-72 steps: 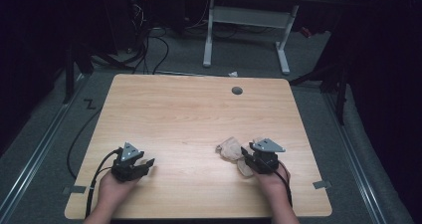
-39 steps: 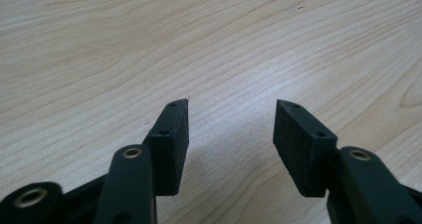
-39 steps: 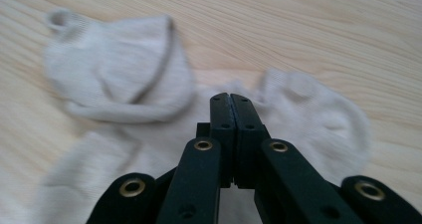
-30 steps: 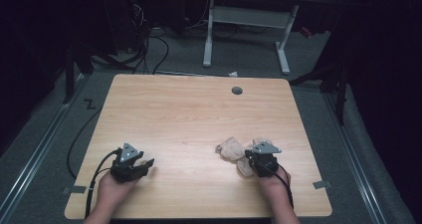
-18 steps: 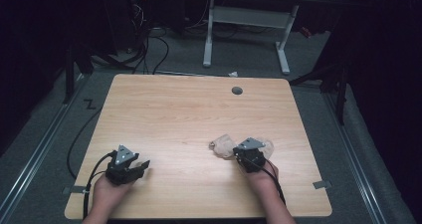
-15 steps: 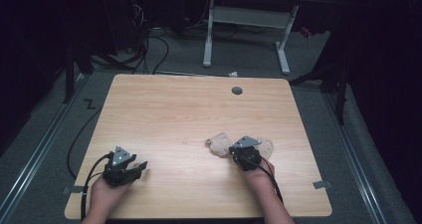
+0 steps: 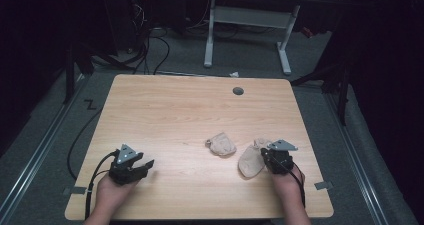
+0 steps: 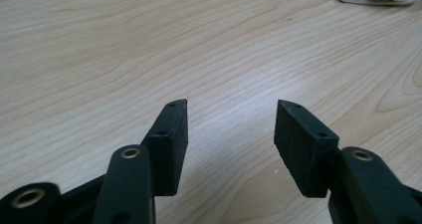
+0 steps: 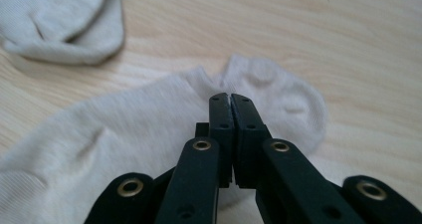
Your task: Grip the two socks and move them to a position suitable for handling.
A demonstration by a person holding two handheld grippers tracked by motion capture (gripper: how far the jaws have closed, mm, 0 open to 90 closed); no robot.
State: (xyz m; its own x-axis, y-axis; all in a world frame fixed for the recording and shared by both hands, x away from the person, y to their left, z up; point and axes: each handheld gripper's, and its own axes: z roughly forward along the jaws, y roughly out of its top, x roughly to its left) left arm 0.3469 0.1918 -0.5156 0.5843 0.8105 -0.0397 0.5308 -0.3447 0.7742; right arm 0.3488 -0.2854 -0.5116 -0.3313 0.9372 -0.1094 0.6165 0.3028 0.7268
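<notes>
- Right gripper jaws pressed together, pinching the flat sock near the table's front right.
- Second sock, bunched, lies just to its left, apart from it.
- Left gripper jaws spread wide, holding nothing, low over bare wood at front left.

Looks like a lab/test rig: dark room, bare wood table w/ grommet, loose cables on grey floor, 2nd desk behind.
</notes>
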